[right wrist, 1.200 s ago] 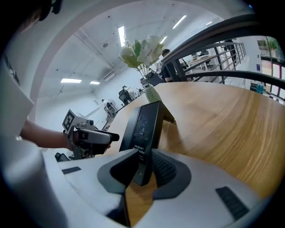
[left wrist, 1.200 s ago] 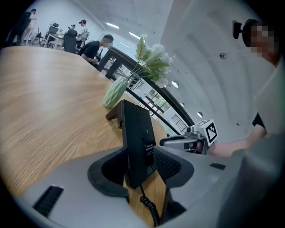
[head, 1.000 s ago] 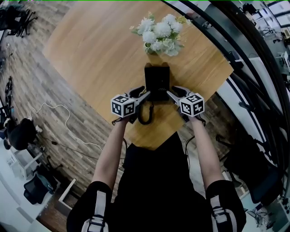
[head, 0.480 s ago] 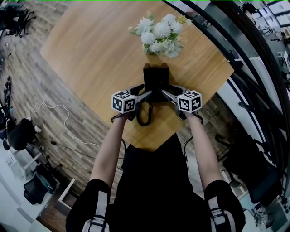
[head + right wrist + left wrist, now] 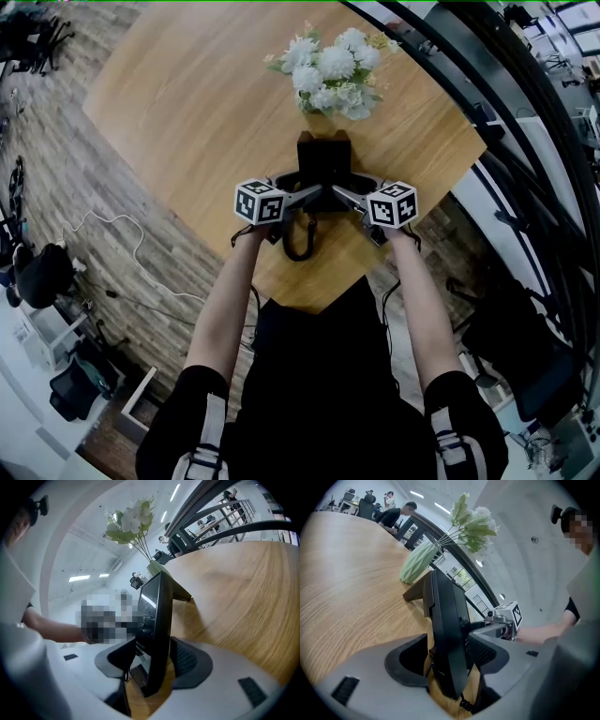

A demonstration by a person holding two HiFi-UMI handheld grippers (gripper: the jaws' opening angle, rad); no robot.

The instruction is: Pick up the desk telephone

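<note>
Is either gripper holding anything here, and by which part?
Nothing clamped yet. The left gripper and right gripper each straddle a side edge of the desk telephone, jaws apart with gaps showing.

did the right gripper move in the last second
Yes: the right gripper slid inward, farther onto the desk telephone, which stayed put by the flowers.
</note>
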